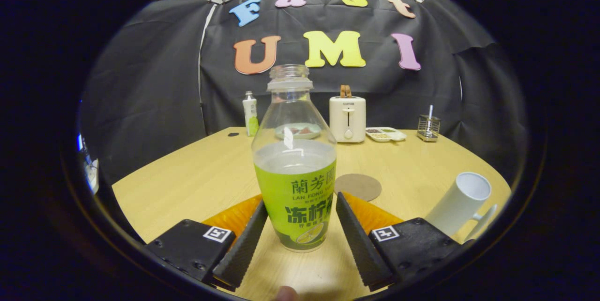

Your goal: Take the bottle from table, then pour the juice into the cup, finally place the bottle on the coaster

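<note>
A light wooden tabletop (197, 179) carries an uncapped bottle (294, 160), upright near its front edge. The claw (300, 230) is spread wide, its fingers flanking the bottle without touching. Beyond lies a round coaster (357, 186); a white cup (461, 202) stands at the right edge.

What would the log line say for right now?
stage: grasping | gripper: jaws open around bottle, uncapped, upright on table | coaster: bare | cup: right

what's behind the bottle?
Beyond the bottle, which stands between the open jaws of the gripper, the coaster lies just behind it. Farther back, a plate shows through the clear glass, beside the toaster. The label hides the table directly behind.
</note>
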